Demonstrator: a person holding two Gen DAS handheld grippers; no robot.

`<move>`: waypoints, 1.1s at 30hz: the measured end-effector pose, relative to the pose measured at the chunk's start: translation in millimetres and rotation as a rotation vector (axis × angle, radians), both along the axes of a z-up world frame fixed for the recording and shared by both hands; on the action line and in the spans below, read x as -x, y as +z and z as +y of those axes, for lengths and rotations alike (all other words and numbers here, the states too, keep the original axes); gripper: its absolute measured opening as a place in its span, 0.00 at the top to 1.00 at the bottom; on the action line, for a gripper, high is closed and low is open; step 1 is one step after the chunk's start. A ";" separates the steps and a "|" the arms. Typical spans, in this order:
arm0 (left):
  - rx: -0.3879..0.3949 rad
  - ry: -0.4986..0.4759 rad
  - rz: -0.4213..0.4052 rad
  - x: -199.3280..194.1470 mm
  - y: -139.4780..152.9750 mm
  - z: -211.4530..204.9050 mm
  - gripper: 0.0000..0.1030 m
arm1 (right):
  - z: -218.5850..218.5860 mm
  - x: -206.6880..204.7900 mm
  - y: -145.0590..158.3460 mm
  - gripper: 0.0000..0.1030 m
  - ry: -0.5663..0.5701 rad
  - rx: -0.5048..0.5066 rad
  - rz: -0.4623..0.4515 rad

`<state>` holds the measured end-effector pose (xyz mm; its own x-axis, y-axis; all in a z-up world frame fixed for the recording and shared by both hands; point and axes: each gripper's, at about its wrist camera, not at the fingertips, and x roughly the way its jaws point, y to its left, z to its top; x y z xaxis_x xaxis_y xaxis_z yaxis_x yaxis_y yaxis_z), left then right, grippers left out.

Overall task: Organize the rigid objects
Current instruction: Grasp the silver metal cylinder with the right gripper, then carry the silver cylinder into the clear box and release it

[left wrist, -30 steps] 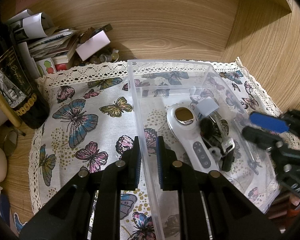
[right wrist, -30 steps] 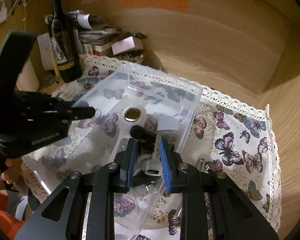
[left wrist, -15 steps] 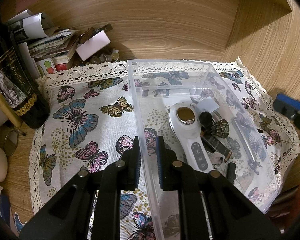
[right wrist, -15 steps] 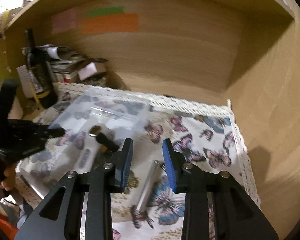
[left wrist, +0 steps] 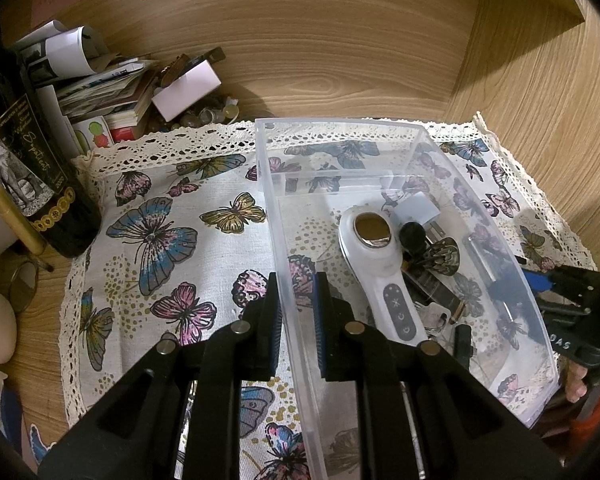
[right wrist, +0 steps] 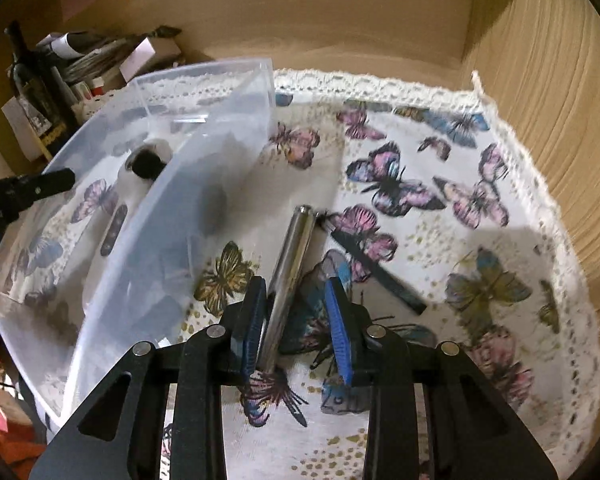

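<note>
A clear plastic bin (left wrist: 452,148) stands on the butterfly cloth. It holds a white handheld device (left wrist: 384,276), a white plug (left wrist: 416,210), keys and dark small items. My left gripper (left wrist: 296,312) is shut on the bin's left wall. In the right wrist view the bin (right wrist: 204,168) lies to the left. My right gripper (right wrist: 296,320) is open, low over the cloth, with a silver metal cylinder (right wrist: 290,272) lying between its fingers. A thin black stick (right wrist: 376,268) lies just right of the cylinder.
A dark wine bottle (left wrist: 28,168), stacked papers and a small white box (left wrist: 186,90) crowd the back left corner. Wooden walls close the back and right side. The lace-edged cloth (right wrist: 500,208) extends right of the bin.
My right gripper left the bin, released the key there, swung right and came down open around the silver cylinder. The left gripper has not moved.
</note>
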<state>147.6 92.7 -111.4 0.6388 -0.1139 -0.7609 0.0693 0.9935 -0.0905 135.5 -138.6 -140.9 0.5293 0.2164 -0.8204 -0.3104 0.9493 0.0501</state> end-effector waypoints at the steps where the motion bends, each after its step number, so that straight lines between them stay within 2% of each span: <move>1: 0.000 0.000 0.000 0.0 0.1 -0.2 0.88 | 0.1 -0.5 -2.7 0.73 -0.003 0.005 0.007; 4: 0.000 0.000 0.000 -0.1 0.1 -0.3 0.88 | 3.9 1.0 -9.7 0.80 -0.015 0.042 -0.011; 5: -0.001 0.000 -0.001 -0.1 0.1 -0.3 0.88 | 4.8 2.5 -10.5 0.86 -0.021 0.053 -0.026; 14: 0.000 -0.001 0.000 -0.2 0.1 -0.3 0.88 | 2.2 7.9 1.5 0.86 -0.037 0.031 -0.058; 23: 0.001 0.000 0.001 -0.4 0.1 -0.5 0.88 | 6.9 11.3 43.9 0.86 -0.033 0.004 -0.189; 33: 0.000 0.000 0.000 0.2 -1.5 1.2 0.88 | 26.3 16.4 92.1 0.86 0.021 -0.040 -0.334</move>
<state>147.4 93.9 -113.0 0.6386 -0.1144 -0.7610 0.0696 0.9934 -0.0910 119.1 -112.4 -48.9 0.7625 0.2584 -0.5931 -0.3354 0.9418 -0.0209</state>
